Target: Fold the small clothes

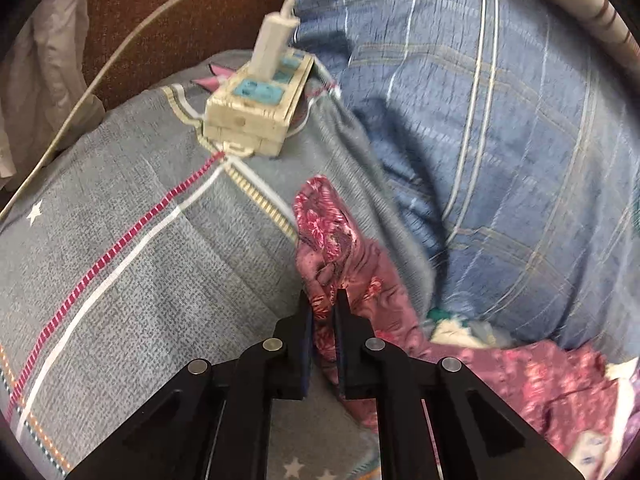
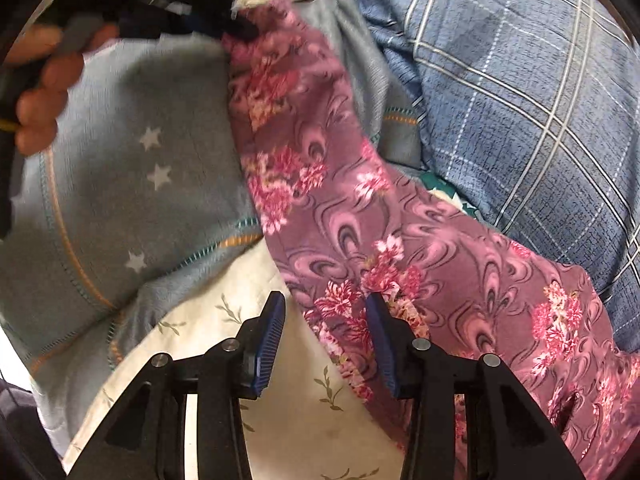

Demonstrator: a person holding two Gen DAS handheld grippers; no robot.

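A pink floral garment [image 2: 360, 216] lies stretched across the bedding, running from the upper middle to the lower right of the right wrist view. My left gripper [image 1: 323, 300] is shut on one end of the floral garment [image 1: 332, 240] and holds it up. In the right wrist view that left gripper [image 2: 240, 30] shows at the top, pinching the cloth's far end, with the person's hand behind it. My right gripper [image 2: 326, 308] is open, its blue pads [image 2: 272, 332] on either side of the garment's near edge, not closed on it.
A white power strip [image 1: 256, 100] with a plug and cable sits on the grey star-patterned cover [image 1: 120, 240]. A blue plaid quilt [image 1: 500, 140] is bunched to the right. A cream leaf-print sheet [image 2: 304, 408] lies under the right gripper.
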